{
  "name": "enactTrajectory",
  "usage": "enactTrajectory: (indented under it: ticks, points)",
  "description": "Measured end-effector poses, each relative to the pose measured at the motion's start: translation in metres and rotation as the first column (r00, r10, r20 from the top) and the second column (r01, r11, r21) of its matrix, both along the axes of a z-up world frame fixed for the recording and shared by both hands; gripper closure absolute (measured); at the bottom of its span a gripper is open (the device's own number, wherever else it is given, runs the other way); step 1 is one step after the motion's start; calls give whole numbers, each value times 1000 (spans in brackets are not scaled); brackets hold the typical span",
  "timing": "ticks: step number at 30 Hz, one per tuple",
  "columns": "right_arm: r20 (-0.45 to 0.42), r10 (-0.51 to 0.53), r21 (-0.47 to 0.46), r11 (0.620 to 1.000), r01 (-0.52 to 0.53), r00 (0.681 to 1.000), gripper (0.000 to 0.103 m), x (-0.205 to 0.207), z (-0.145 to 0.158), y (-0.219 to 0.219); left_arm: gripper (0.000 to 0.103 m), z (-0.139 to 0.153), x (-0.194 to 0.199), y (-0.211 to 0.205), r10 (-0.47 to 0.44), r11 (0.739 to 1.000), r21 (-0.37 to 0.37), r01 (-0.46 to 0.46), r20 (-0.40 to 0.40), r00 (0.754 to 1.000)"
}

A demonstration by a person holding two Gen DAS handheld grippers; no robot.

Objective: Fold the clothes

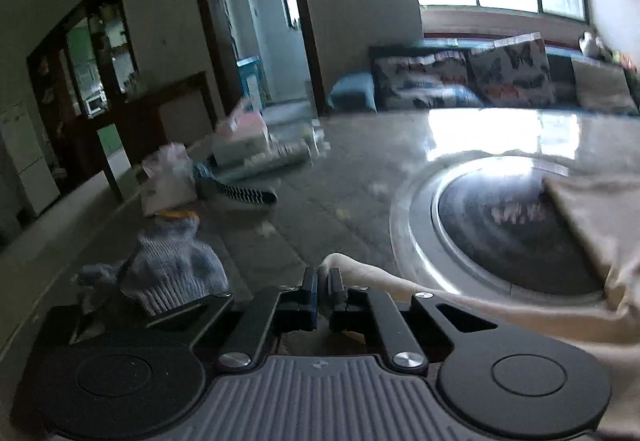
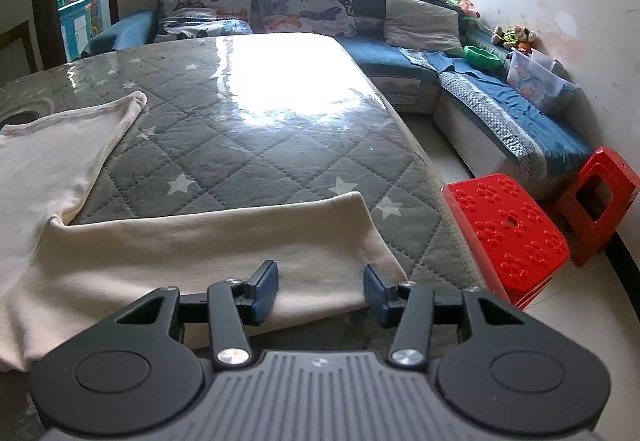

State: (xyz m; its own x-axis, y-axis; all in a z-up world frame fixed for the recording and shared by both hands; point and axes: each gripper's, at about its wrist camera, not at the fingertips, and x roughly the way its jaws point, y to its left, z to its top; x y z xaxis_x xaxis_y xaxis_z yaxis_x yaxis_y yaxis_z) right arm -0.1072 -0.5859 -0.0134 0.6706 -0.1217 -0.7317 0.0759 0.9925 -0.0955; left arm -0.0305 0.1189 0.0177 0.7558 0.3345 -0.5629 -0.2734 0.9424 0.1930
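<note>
Left wrist view: left tool [image 1: 323,281] clenched on the cream garment [image 2: 192,241]; right tool [image 2: 320,285] released above it; pulling could drag cloth askew across the tabletop [image 2: 280,145]

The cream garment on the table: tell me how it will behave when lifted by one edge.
Probably floppy: the cream garment lies flat with soft folds. Likely light, as a bit of its edge rises in the left gripper, whose jaws are shut on it. It may slide easily, since the table cover looks glossy.
</note>
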Motion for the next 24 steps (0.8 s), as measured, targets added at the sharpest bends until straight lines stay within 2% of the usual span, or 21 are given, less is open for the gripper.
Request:
enactTrajectory:
  ticks: [4, 5, 6, 10, 13, 15, 17, 19, 24]
  points:
    - [0, -2, -3, 1000, 2, 1000, 52, 0, 0, 0, 93, -14, -2, 6, 25, 1000, -3, -25, -64, 998]
    - [-1, -1, -5, 1000, 1, 1000, 51, 0, 0, 0, 88, -15, -3, 8, 37, 999, -3, -38, -68, 997]
    - [-1, -1, -8, 1000, 1, 1000, 51, 1, 1, 0, 80, -14, -5, 9, 52, 999, -2, -52, -62, 997]
    - [-3, 3, -15, 1000, -3, 1000, 51, 0, 2, 1, 76, -2, -13, -1, 38, 999, 9, -37, -38, 999]
    - [7, 16, -26, 1000, -16, 1000, 51, -4, 6, 6, 76, 12, -20, -19, -44, 999, -21, 44, -10, 999]
    - [21, 39, -21, 999, -39, 999, 51, -8, 11, 13, 77, 18, -23, -38, -121, 990, -73, 121, 3, 993]
    - [36, 62, -15, 998, -62, 997, 51, -12, 16, 20, 78, 24, -25, -59, -205, 970, -128, 206, 15, 979]
    - [45, 97, -6, 995, -96, 994, 51, -16, 20, 31, 78, 24, -24, -84, -301, 937, -181, 299, 15, 953]
    - [58, 191, 22, 981, -193, 980, 51, -24, 25, 58, 78, 15, -17, -142, -486, 856, -205, 475, -2, 874]
